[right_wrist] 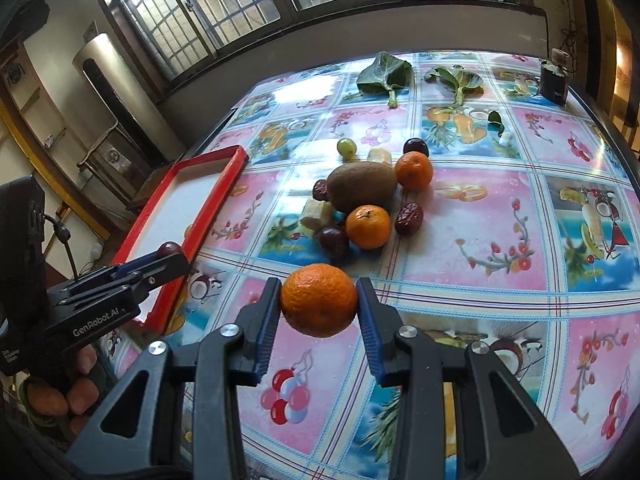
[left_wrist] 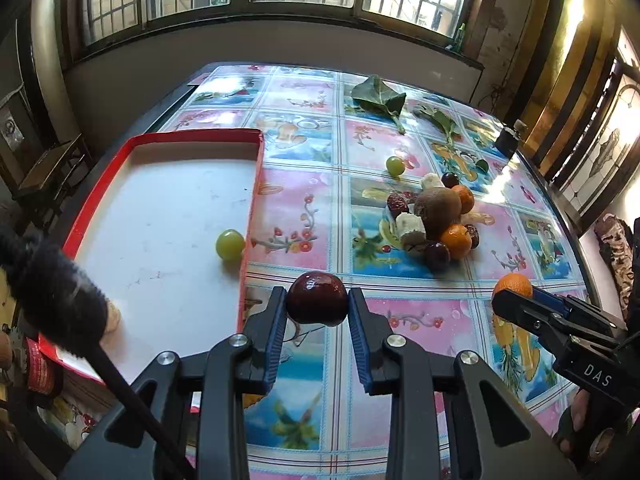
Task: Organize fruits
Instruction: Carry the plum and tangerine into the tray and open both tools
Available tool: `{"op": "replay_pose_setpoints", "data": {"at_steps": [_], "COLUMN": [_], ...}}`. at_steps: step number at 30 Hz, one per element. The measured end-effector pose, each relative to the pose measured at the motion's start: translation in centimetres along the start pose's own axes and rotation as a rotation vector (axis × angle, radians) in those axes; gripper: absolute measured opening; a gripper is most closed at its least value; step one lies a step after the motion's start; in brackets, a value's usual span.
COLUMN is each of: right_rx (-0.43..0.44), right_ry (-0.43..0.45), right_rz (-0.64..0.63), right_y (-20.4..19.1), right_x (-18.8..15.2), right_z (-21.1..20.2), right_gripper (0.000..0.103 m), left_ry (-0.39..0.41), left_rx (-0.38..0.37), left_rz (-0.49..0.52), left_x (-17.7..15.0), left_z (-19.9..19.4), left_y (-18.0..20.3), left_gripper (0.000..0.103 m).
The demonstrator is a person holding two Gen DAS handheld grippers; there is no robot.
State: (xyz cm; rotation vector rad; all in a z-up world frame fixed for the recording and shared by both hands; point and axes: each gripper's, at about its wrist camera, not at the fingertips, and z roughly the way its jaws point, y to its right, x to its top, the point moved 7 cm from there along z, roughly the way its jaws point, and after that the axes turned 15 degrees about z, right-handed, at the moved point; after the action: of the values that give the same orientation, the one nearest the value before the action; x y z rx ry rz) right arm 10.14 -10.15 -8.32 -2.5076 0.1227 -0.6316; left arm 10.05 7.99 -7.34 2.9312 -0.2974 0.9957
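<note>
My left gripper (left_wrist: 317, 300) is shut on a dark red plum (left_wrist: 317, 298), held above the table just right of the red-rimmed tray (left_wrist: 256, 184). One green grape (left_wrist: 230, 244) lies in the tray by its right wall. My right gripper (right_wrist: 319, 300) is shut on a mandarin (right_wrist: 319, 300), held over the tablecloth near the fruit pile. The pile holds a kiwi (right_wrist: 362, 186), two mandarins (right_wrist: 368, 227), dark plums (right_wrist: 334, 242), red dates (right_wrist: 409, 218) and banana pieces (right_wrist: 318, 216). A second green grape (right_wrist: 346, 147) lies behind it. In the right wrist view the left gripper (right_wrist: 170, 254) shows at the tray's corner.
Two green leaves (right_wrist: 386, 72) lie at the far side of the patterned tablecloth (right_wrist: 480, 240), with a dark jar (right_wrist: 554, 80) at the far right corner. A fuzzy black microphone (left_wrist: 52, 284) crosses the left wrist view. A hand (right_wrist: 68, 400) holds the left gripper's handle.
</note>
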Motion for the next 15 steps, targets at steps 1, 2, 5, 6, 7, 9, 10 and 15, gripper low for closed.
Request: {"op": "replay_pose_setpoints", "data": {"at_steps": [1, 2, 5, 6, 7, 9, 10, 15], "right_rx": [0.004, 0.01, 0.028, 0.033, 0.037, 0.046, 0.051, 0.076], "right_ry": [-0.004, -0.009, -0.03, -0.035, -0.04, -0.049, -0.053, -0.067], "right_rz": [-0.006, -0.011, -0.032, -0.041, -0.051, -0.067, -0.075, -0.117], "right_y": [-0.4, -0.9, -2.4, -3.0, -3.5, -4.5, -5.1, -7.7], "right_x": [-0.2, -0.5, -1.2, -1.4, -1.6, -2.0, -2.1, -2.8], "right_z": [0.1, 0.3, 0.8, 0.9, 1.1, 1.4, 1.5, 2.0], "right_gripper": [0.04, 0.04, 0.04, 0.04, 0.04, 0.04, 0.04, 0.04], "left_ry": [0.002, 0.006, 0.013, 0.014, 0.016, 0.018, 0.018, 0.025], "left_rx": [0.006, 0.012, 0.032, 0.037, 0.043, 0.057, 0.063, 0.094], "left_rz": [-0.007, -0.016, -0.039, -0.047, -0.055, -0.075, -0.085, -0.131], "left_x": [-0.2, -0.3, -0.9, -1.0, -1.2, -1.7, -1.9, -2.7], "left_z": [-0.2, -0.5, -1.3, -1.5, -1.7, -2.1, -2.2, -2.9], "left_y": [-0.4, -1.0, -2.4, -2.9, -3.5, -4.7, -5.4, -7.9], "left_gripper": [0.03, 0.03, 0.03, 0.03, 0.03, 0.03, 0.03, 0.03]}}
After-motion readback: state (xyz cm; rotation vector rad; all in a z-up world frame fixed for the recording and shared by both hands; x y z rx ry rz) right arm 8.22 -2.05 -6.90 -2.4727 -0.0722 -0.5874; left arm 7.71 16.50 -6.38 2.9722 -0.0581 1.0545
